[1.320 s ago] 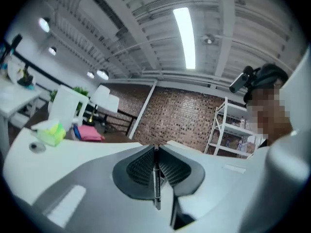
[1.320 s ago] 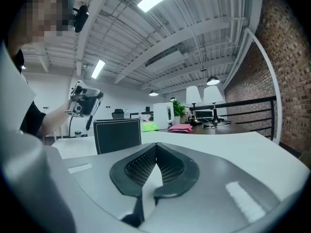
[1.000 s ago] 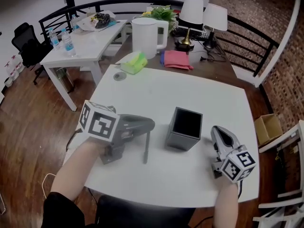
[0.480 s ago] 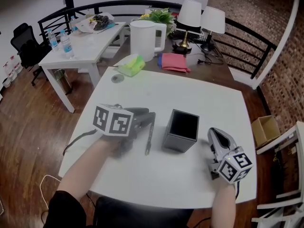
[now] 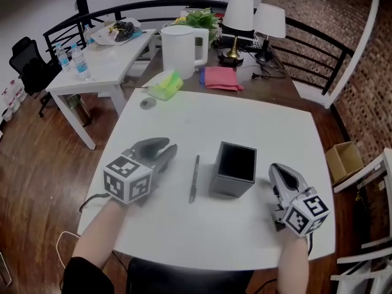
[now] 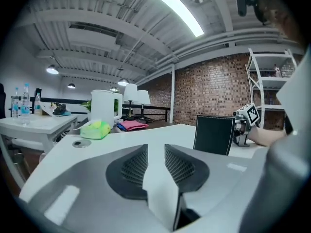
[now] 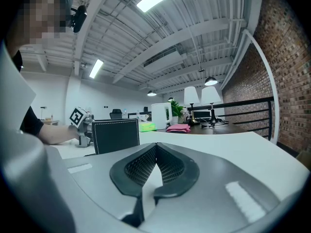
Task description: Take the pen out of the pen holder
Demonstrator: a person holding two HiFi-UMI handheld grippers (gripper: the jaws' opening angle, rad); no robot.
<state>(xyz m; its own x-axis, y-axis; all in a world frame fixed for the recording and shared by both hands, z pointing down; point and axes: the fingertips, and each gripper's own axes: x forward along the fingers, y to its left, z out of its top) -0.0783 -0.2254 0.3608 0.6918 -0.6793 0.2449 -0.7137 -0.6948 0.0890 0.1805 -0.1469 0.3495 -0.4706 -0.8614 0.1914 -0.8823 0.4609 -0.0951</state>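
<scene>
Between left hand-held gripper (image 5: 162, 150) and pen holder (image 5: 229, 185), the pen (image 5: 194, 177)

An office loft: white desk (image 5: 110, 57), black swivel chair (image 5: 26, 66), table lamps (image 5: 239, 14), brick wall (image 5: 367, 72).

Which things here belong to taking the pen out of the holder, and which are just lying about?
Job: pen, pen holder, left hand-held gripper.
Lying about: white jug, pink cloth, green item, lamps, water bottles.
</scene>
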